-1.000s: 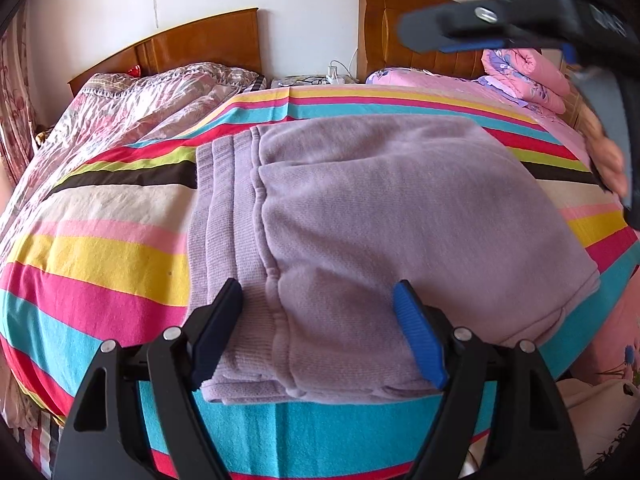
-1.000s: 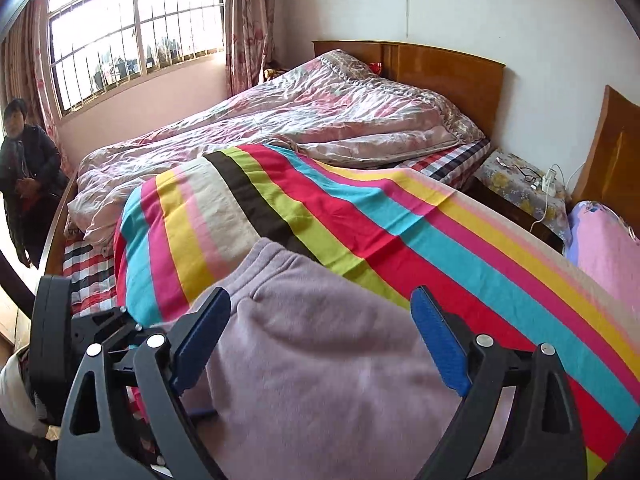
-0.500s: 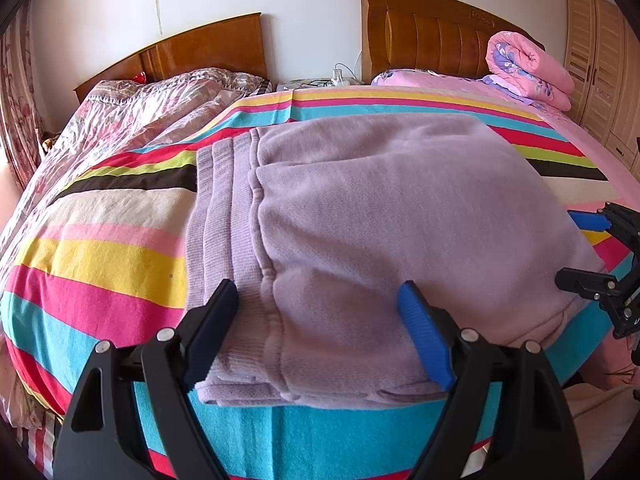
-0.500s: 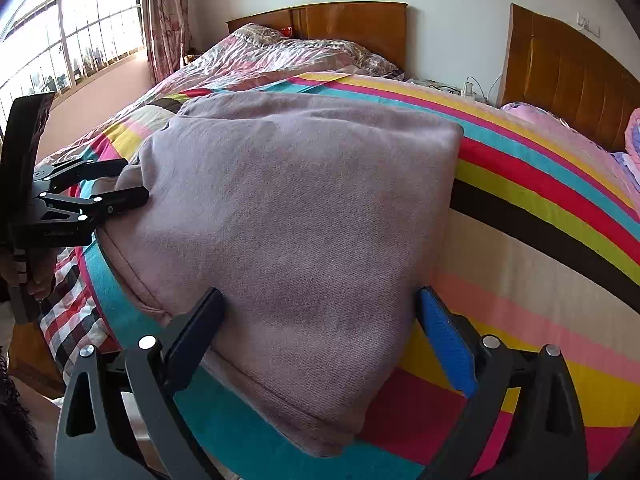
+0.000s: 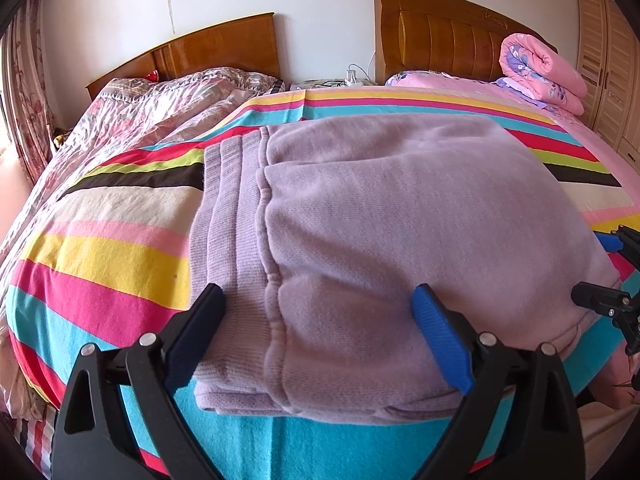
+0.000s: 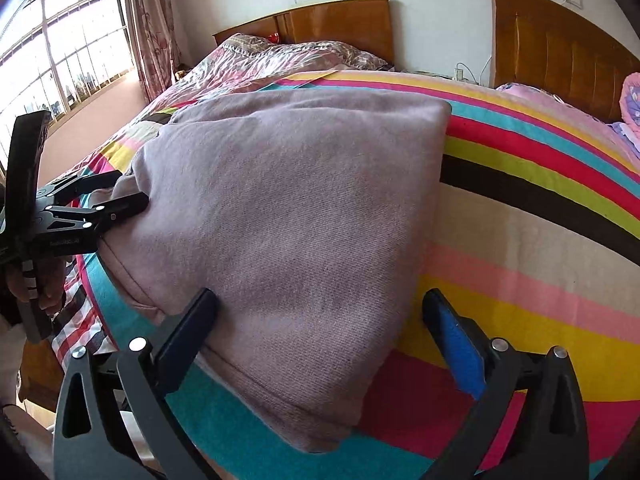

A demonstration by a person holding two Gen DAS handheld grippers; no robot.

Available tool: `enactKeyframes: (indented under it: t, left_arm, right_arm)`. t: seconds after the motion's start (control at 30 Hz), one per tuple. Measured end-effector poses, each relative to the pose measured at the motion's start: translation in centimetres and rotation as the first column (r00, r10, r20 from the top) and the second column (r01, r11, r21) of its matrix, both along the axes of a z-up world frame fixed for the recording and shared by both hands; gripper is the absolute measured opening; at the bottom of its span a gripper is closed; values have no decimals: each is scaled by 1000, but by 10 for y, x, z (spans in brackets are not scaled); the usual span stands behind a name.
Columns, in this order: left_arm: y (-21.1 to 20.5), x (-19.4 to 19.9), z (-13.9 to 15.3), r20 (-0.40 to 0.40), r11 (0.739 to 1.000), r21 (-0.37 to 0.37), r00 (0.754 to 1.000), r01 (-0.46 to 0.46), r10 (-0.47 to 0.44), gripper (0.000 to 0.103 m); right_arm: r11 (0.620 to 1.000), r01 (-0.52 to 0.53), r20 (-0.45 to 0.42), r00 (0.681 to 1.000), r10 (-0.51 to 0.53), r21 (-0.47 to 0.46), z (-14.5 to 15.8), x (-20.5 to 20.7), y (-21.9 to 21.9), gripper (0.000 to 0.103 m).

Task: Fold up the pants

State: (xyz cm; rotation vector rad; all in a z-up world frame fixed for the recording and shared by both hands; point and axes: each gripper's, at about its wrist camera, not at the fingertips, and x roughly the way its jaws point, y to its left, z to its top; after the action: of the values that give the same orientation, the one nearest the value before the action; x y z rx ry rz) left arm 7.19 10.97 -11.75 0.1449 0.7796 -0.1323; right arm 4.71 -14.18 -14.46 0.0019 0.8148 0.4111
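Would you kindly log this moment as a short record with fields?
garment: lilac pants, folded, lying on the striped sheet
left gripper: jaws opening, straddling the pants' ribbed near edge
right gripper: jaws opening, straddling the pants' near corner
backdrop: two wooden headboards, rolled pink quilt

**Colours and patterns on the bed**

Pants (image 5: 384, 216): plain pale lilac knit, ribbed waistband in the same shade.
Bedsheet (image 5: 100, 248): broad stripes of turquoise, hot pink, yellow, pale pink, cream, black, lime and red.
Quilt (image 5: 160, 108): pink and white floral print.
Rolled blanket (image 5: 540, 68): pink with purple flowers.
Headboards (image 5: 440, 32): warm brown wood.
Left tongs (image 5: 320, 328): black frame, blue pads.
Right tongs (image 6: 320, 320): black frame, blue pads.
Curtain (image 6: 152, 28): pink floral.
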Motion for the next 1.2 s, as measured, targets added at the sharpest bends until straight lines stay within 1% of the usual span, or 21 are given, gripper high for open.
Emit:
enactKeyframes:
  t: [0.1, 0.23, 0.3, 0.33, 0.37, 0.4, 0.43, 0.47, 0.5, 0.57, 0.6, 0.67, 0.77, 0.83, 0.87, 0.93, 1.0, 1.1, 1.2]
  left_arm:
    - [0, 0, -1, 13, 1000, 1, 1000, -14, 14, 97]
    - [-1, -3, -1, 36, 999, 3, 999, -35, 35, 98]
    - [-4, -7, 5, 51, 996, 36, 996, -81, 79, 98]
    - [-5, -11, 11, 79, 988, 68, 988, -139, 134, 97]
    - [-4, -18, 20, 126, 977, 86, 975, -197, 185, 97]
    - [-2, -26, 29, 174, 966, 86, 958, -244, 227, 101]
    - [0, -33, 39, 209, 960, 73, 945, -270, 250, 102]
    - [2, -40, 47, 227, 959, 57, 939, -277, 257, 102]
    - [2, -45, 53, 236, 961, 48, 938, -273, 255, 102]
    - [-1, -51, 63, 258, 963, 55, 936, -263, 241, 102]
    - [-3, -50, 64, 260, 964, 62, 937, -259, 235, 102]
    - [-8, -47, 62, 242, 972, 47, 947, -230, 213, 102]
    - [-19, -50, 53, 214, 981, 39, 961, -188, 176, 102]
    - [-23, -58, 52, 192, 986, 19, 968, -167, 160, 102]
    - [-25, -66, 56, 191, 988, -2, 970, -154, 152, 102]
    - [-28, -86, 73, 230, 988, -44, 961, -149, 155, 102]
    - [-32, -104, 91, 266, 982, -64, 946, -175, 186, 102]
    - [-41, -124, 112, 303, 979, -53, 931, -196, 203, 102]
    - [-49, -138, 121, 313, 962, -26, 912, -271, 266, 102]
  right_arm:
    - [1000, 15, 26, 1000, -15, -6, -1, -4, 1, 98]
    - [997, 33, 60, 998, -30, -64, 4, -11, 6, 98]
    - [996, 41, 50, 998, -37, -83, 11, -19, 3, 98]
    - [996, 31, 30, 999, -29, -80, 15, -24, -1, 98]
    - [995, 20, -4, 1000, -21, -100, 17, -29, -4, 98]
    - [989, 31, -22, 999, -35, -144, 18, -35, -8, 98]
    - [982, 53, -18, 998, -58, -180, 20, -42, -12, 98]
    - [983, 65, -5, 998, -67, -173, 23, -49, -18, 98]
    - [988, 71, 8, 997, -70, -134, 29, -56, -25, 98]
    - [994, 91, 40, 995, -89, -56, 41, -63, -36, 98]
    - [994, 103, 58, 993, -101, -36, 47, -62, -38, 98]
    - [993, 113, 84, 990, -111, -31, 51, -56, -38, 99]
    - [990, 126, 49, 991, -123, -63, 39, -44, -32, 99]
    - [987, 148, 21, 989, -147, -56, 34, -48, -31, 98]
    - [988, 152, 23, 988, -152, -34, 37, -55, -32, 98]
    - [991, 133, 67, 989, -134, 14, 57, -73, -29, 98]
    - [991, 133, 111, 985, -135, 27, 80, -88, -23, 99]
    - [988, 148, 147, 977, -152, 41, 105, -106, -13, 99]
    - [978, 202, 199, 957, -210, 59, 114, -124, -8, 99]
